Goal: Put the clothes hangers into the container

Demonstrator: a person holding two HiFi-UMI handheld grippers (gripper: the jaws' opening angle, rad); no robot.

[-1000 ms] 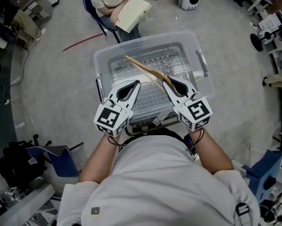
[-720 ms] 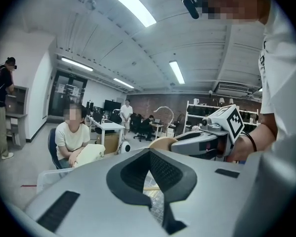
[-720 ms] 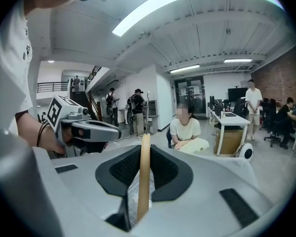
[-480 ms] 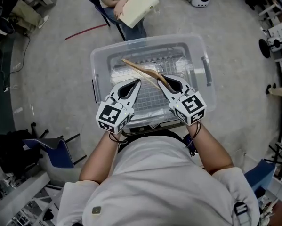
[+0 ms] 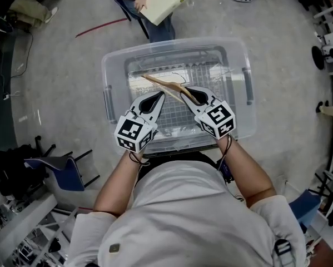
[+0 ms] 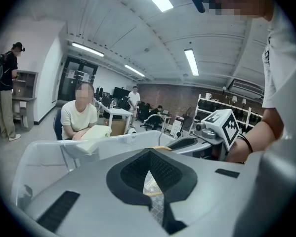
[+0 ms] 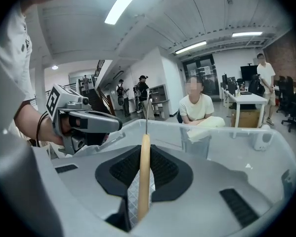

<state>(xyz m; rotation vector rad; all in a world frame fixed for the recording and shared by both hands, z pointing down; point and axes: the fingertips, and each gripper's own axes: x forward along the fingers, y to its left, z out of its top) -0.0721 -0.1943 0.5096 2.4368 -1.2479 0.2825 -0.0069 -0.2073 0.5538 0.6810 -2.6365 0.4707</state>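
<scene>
A wooden clothes hanger (image 5: pixel 166 85) with a thin metal hook hangs over the clear plastic container (image 5: pixel 174 44), pointing to the far left. My right gripper (image 5: pixel 187 91) is shut on its near end; in the right gripper view the wooden bar (image 7: pixel 144 172) runs straight up between the jaws. My left gripper (image 5: pixel 159 96) hovers beside it over the container's near side, jaws shut with nothing in them. The left gripper view shows the container's rim (image 6: pixel 88 144) and my right gripper (image 6: pixel 187 143). The container's floor is a ribbed mesh pattern.
A seated person holding a cream pad (image 5: pixel 160 1) is just beyond the container's far wall. A blue chair (image 5: pixel 66 177) stands at the near left, a red strip (image 5: pixel 102 28) lies on the floor, and shelves and gear line both sides.
My right gripper with the hanger has drawn a little closer to the left gripper. The head camera has shifted, so the container sits more centred.
</scene>
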